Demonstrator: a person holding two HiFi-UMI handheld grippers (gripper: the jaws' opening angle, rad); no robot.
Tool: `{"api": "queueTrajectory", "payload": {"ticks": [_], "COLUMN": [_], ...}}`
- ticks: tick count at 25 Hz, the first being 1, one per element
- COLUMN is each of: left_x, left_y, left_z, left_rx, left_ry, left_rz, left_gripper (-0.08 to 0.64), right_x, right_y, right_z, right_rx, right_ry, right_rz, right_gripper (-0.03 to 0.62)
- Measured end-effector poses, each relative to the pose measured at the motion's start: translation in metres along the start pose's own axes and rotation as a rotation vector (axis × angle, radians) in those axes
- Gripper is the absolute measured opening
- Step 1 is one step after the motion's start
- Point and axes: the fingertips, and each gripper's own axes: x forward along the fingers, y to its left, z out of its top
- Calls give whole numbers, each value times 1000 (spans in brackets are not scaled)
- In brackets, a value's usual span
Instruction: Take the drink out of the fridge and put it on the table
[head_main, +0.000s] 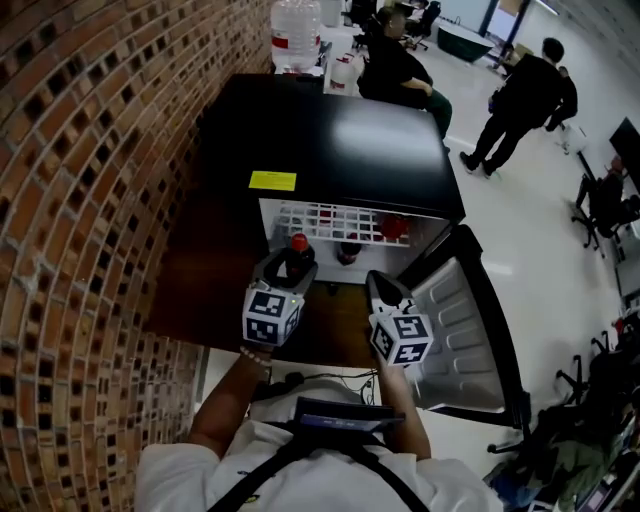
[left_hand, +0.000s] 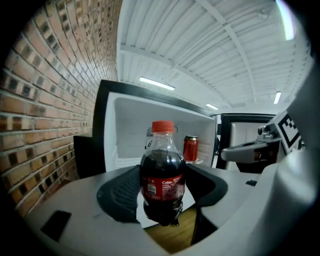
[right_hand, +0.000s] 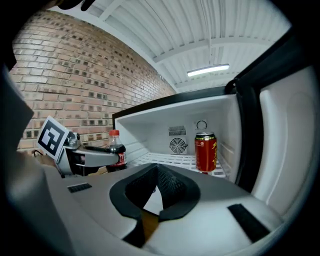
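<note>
A small cola bottle (head_main: 297, 252) with a red cap and red label stands upright between the pads of my left gripper (head_main: 288, 266), just in front of the open black fridge (head_main: 340, 140). In the left gripper view the bottle (left_hand: 162, 175) fills the gap and both pads press its sides. My right gripper (head_main: 383, 288) hovers to the right near the fridge door (head_main: 465, 320), shut with nothing in it (right_hand: 157, 192). From the right gripper view the bottle (right_hand: 116, 149) shows at the left. A red can (right_hand: 205, 151) stands on the white wire shelf inside.
A brick wall (head_main: 90, 200) runs close along the left. The fridge door hangs open to the right. Brown wooden surface (head_main: 320, 340) lies below the grippers. A large water jug (head_main: 295, 35) and people (head_main: 525, 95) are beyond the fridge.
</note>
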Motion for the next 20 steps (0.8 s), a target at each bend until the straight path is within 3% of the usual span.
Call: {"api": "queueTrajectory", "payload": {"ticks": [9, 20], "left_x": [-35, -12], "left_y": [58, 124], "left_z": [-107, -202], "left_rx": [-93, -184], "left_ry": [158, 299], "left_rz": [92, 193], "left_gripper": [279, 279], "right_x": [22, 13], "right_y": [41, 46], "right_z": [-18, -29], "right_rx": [28, 46], "right_ry": [26, 45], "right_rz": [53, 13], "right_gripper": [17, 17]}}
